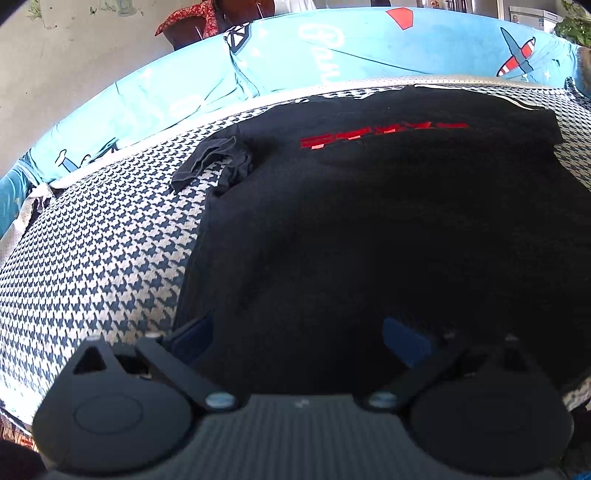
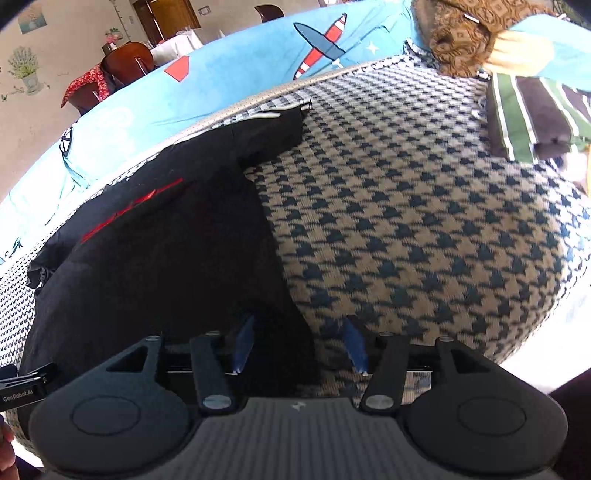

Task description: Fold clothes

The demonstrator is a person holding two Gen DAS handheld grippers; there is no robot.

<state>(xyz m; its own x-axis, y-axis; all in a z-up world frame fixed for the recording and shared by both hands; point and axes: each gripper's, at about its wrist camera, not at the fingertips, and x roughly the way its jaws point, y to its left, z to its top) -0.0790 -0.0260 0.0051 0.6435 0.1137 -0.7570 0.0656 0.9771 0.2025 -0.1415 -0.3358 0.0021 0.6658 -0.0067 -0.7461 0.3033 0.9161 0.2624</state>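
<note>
A black T-shirt [image 1: 369,229] with red lettering [image 1: 380,134] lies spread flat on a houndstooth cloth [image 1: 96,251]. Its left sleeve [image 1: 214,158] is crumpled at the far left. My left gripper [image 1: 299,339] hovers open over the shirt's near left hem, blue fingers [image 1: 194,338] wide apart with the shirt's left edge between them. In the right wrist view the same black T-shirt [image 2: 159,251] fills the left half, its right sleeve [image 2: 269,129] stretched out at the back. My right gripper [image 2: 299,343] is open over the shirt's near right edge, one finger above black fabric, the other above houndstooth cloth [image 2: 424,221].
A blue sheet with aeroplane prints [image 1: 332,48] rises behind the work surface. A folded green and brown striped garment [image 2: 532,118] and a brown patterned cloth [image 2: 465,33] lie at the far right. Chairs [image 2: 125,62] stand beyond. The left gripper's body [image 2: 26,384] shows at the left edge.
</note>
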